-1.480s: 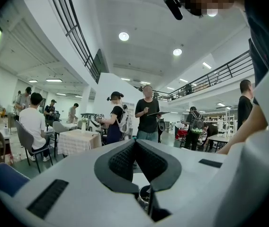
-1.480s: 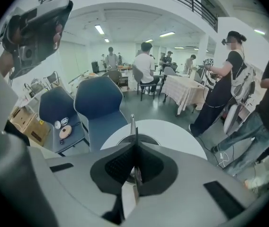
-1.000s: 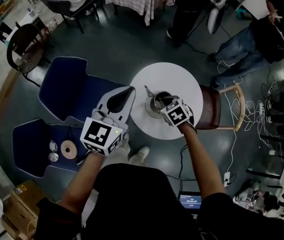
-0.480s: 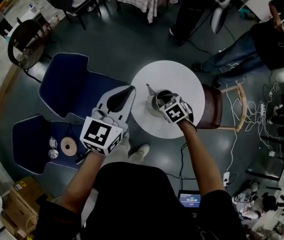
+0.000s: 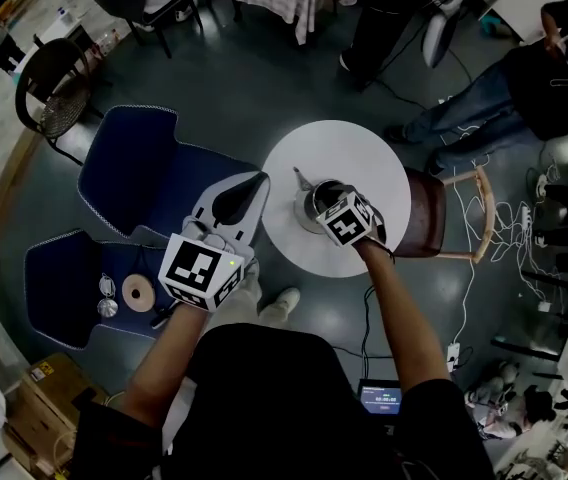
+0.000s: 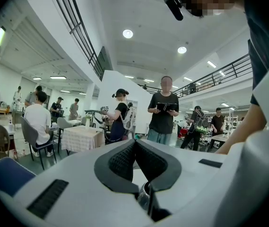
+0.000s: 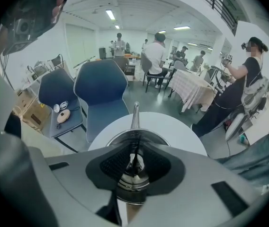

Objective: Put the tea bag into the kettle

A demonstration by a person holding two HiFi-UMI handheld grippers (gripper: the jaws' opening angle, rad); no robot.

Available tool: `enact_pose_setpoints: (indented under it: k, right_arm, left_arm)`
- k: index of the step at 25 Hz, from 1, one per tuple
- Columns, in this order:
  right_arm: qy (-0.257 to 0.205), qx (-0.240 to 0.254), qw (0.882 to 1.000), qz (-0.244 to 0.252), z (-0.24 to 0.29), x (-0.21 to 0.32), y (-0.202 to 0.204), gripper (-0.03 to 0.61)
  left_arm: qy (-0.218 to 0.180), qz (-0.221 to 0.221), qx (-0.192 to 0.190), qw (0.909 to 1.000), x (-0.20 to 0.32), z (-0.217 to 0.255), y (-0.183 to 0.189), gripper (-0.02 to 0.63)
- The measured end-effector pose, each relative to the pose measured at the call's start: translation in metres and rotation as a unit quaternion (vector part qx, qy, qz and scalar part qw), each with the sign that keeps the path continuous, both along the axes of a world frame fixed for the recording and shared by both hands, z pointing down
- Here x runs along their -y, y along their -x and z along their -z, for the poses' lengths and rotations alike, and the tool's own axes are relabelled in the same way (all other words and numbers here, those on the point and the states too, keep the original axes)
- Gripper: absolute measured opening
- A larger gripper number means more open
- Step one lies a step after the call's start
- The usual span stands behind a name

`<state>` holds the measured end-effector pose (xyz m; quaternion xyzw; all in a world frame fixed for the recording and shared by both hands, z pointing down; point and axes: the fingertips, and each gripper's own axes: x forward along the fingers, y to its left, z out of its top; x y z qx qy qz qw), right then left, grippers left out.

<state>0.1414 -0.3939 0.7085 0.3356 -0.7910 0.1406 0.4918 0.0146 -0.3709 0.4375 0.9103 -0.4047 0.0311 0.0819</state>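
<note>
Head view: left gripper held off the table, out to the left of the right gripper, jaws pressed together, nothing seen in them. Right gripper sits right over the kettle, which stands on the table under its jaws, spout pointing away from the person. Tea bag can't be made out from here. Blue chairs lie beyond and left of the left gripper, and a brown chair is just right of the right gripper. Left gripper view: left gripper jaws closed tip to tip, no item between the pads; ahead of it are standing people and a checked table. Right gripper view: right gripper jaws narrow, pinched on the tea bag, a thin dark line running down between the pads and a pale bit hanging below them. Kettle mouth is directly beneath the jaws, spout straight ahead, table under it, chairs farther ahead to the left.
</note>
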Motion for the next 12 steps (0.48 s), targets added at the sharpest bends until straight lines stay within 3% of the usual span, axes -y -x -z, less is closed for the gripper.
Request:
enact_pose_setpoints:
  k: [1,5,12]
  right_arm:
    - [0.001,0.001,1.000,0.000,0.000,-0.001,0.000,0.112]
    - [-0.004,0.007,1.000,-0.007,0.002,-0.001,-0.001,0.120]
    - [-0.049,0.032,0.998,-0.028,0.032,0.007,-0.003,0.040]
  left_arm:
    - [0.000,0.000,0.000,1.0000,0.000,0.000,-0.001,0.015]
    - [-0.001,-0.002,0.000,1.0000,-0.001,0.000,-0.001,0.015]
    - [-0.003,-0.008,-0.002,1.0000,0.001,0.001,0.000,0.015]
